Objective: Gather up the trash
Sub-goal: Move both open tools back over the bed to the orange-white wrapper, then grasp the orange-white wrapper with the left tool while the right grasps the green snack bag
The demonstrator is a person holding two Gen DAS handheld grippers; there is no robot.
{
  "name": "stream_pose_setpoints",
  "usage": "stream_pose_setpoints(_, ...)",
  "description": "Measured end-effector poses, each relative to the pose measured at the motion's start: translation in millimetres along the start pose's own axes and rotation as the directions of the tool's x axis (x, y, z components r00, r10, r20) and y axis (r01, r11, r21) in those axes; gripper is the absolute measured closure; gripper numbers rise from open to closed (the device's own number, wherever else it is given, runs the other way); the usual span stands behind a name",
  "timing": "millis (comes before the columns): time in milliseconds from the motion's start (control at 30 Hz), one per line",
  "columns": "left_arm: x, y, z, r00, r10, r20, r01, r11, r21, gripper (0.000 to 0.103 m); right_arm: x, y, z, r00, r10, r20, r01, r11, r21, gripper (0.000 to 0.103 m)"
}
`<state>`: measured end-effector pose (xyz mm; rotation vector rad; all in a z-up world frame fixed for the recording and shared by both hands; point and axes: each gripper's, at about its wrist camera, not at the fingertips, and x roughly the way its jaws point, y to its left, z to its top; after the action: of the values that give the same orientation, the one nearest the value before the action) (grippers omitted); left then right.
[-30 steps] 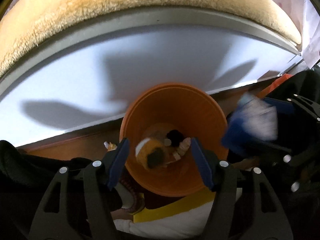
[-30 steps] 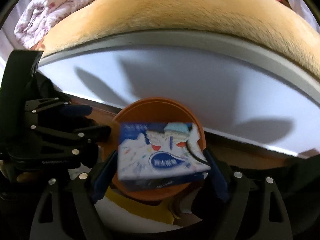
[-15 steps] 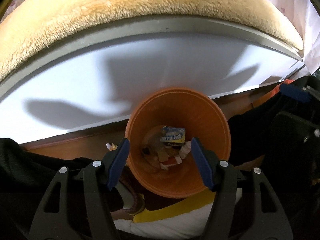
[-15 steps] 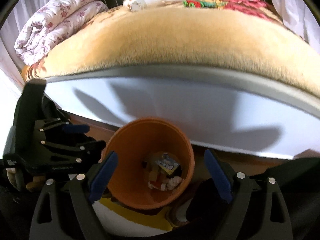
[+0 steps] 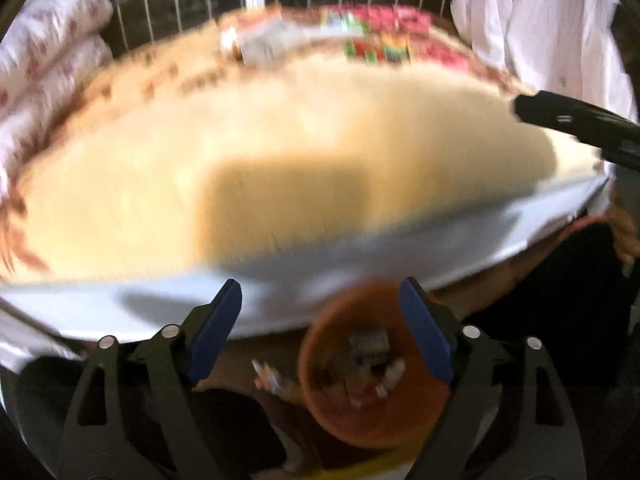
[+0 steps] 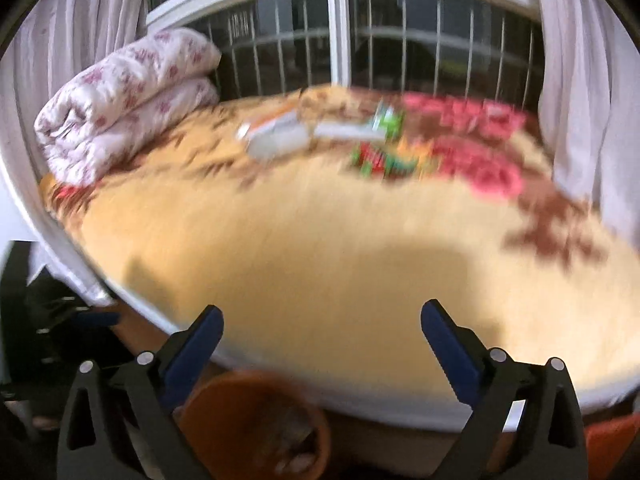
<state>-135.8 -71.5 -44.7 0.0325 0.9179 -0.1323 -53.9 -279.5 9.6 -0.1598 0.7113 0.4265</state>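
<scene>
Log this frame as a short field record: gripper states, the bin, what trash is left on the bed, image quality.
left gripper: open, empty
right gripper: open, empty
orange bin: on the floor beside the bed, holds several pieces of trash
bed: yellow blanket, folded floral quilt at the far left corner
trash left on bed: white and orange package, white and green tube-like item, red and green wrappers
image quality: both views motion-blurred, package details unreadable

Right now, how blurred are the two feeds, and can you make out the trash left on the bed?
Left wrist view: heavy motion smear; bed and bin soft. Right wrist view: blurred too; wrappers show only as colour patches; fisheye bends the window bars.
</scene>
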Motion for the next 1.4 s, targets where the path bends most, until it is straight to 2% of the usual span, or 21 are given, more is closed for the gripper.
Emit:
stream_pose_setpoints(133,-3.3,13.9,51.5,0.996,0.05,0.075,-0.049,0.999,-0.009,0.022,33.7,-27.4,40.6,0.998,-0.031,0.056,0.028,0.998,0.062,0.006)
stream_pose_setpoints(233,3.8,31.9,94.2,0.99,0.092,0.111,-0.09,0.996,-0.022,0.021,56.8,-48.9,58.8,0.993,-0.06,0.099,0.044,0.986,0.16,0.006)
stream_pose_setpoints(333,16.1,45.9,130.0,0.986,0.118,0.119,-0.116,0.993,-0.028,0.021,75.1,-66.1,54.4,0.993,-0.055,0.104,0.027,0.966,0.256,0.006)
stream_pose_setpoints(433,36.1,54.9,164.6,0.989,0.105,0.106,-0.104,0.994,-0.022,0.021,93.6,-74.5,47.7,0.997,-0.071,0.012,0.064,0.948,0.311,0.006)
stream_pose_setpoints(600,75.0,64.7,211.9,0.991,0.103,0.089,-0.102,0.995,-0.01,0.021,94.8,-78.0,46.4,0.998,-0.068,0.02,0.057,0.939,0.34,0.006)
stream_pose_setpoints(767,102.2,71.5,248.1,0.992,0.096,0.078,-0.095,0.995,-0.018,0.021,106.8,-74.3,44.0,0.998,-0.057,-0.029,0.063,0.945,0.32,0.006)
stream_pose_setpoints(1000,136.3,76.6,266.9,0.992,0.114,0.047,-0.115,0.993,0.018,0.021,112.6,-72.9,43.1,0.998,-0.047,-0.046,0.059,0.949,0.311,0.006)
stream_pose_setpoints(1100,148.4,84.1,274.3,0.994,0.095,0.055,-0.095,0.995,-0.007,0.021,117.5,-74.6,43.8,0.997,-0.035,-0.063,0.053,0.947,0.316,0.006)
stream_pose_setpoints(1200,160.2,97.2,282.5,0.999,0.04,0.033,-0.038,0.997,-0.066,0.052,120.2,-77.5,43.4,0.997,-0.02,-0.071,0.042,0.942,0.334,0.006)
stream_pose_setpoints(1300,164.8,105.7,282.9,0.999,0.018,0.045,-0.013,0.993,-0.12,0.061,121.3,-81.5,42.8,0.998,-0.007,-0.07,0.031,0.934,0.355,0.006)
stream_pose_setpoints(1400,157.6,106.4,282.0,0.998,0.029,0.056,-0.021,0.989,-0.149,0.075,122.9,-84.8,42.5,0.998,-0.001,-0.07,0.027,0.927,0.373,0.006)
